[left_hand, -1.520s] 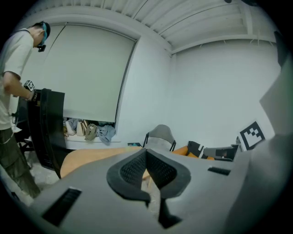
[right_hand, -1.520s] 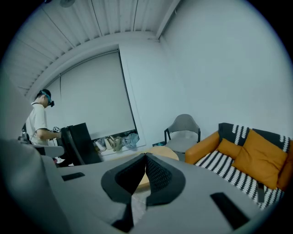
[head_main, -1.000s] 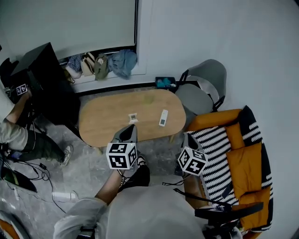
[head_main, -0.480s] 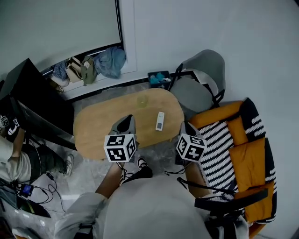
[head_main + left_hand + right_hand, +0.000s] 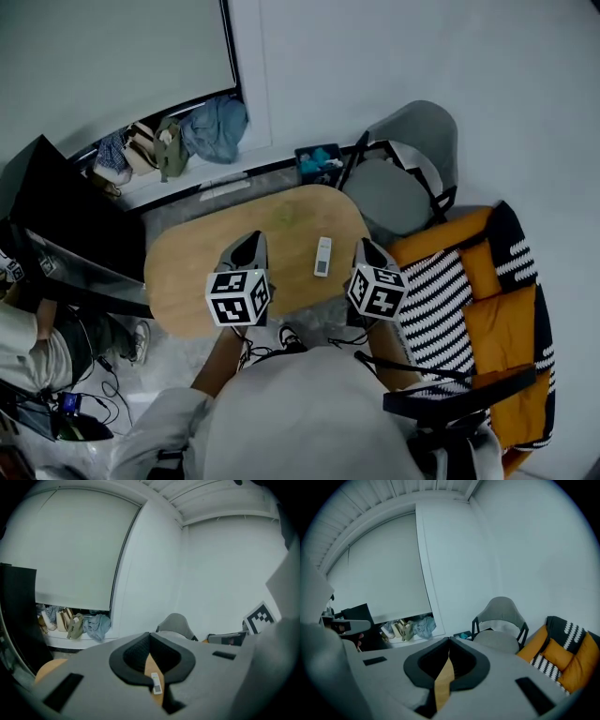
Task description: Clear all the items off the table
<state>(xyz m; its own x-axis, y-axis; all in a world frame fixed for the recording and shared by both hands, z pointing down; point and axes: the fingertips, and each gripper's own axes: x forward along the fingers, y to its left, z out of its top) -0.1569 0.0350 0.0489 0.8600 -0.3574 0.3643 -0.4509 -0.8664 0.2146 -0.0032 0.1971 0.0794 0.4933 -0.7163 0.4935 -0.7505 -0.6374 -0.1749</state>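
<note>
Head view only: whole oval wooden table point(image 5: 187, 272) from above, white remote point(image 5: 322, 256) lying flat on it toward the right end, clear of both grippers. Pale round smudge at the far edge of the table, too faint to name.

Left gripper point(image 5: 251, 240) above the near edge of the table, around mid-length. Right gripper point(image 5: 363, 246) at the near right corner of the table, just right of the remote.

Left gripper view: jaws closed, tips touching, nothing held. Remote point(image 5: 156, 683) and a strip of tabletop visible through the slot beneath the tips. Marker cube point(image 5: 260, 617) of the other gripper at the right side of this view.

Right gripper view: jaws closed too, tips together, empty. Just a sliver of table wood under them. Remote visible only in the head and left gripper views.

Grey chair point(image 5: 403, 178) beyond the right end of the table, seen whole in the right gripper view, only its back in the left one. Orange sofa point(image 5: 497, 319) with striped throw right of the table. Black cabinet point(image 5: 66, 225) left of the table. Pile of bags and clothes point(image 5: 178, 141) on a ledge past the far side of the table.
</note>
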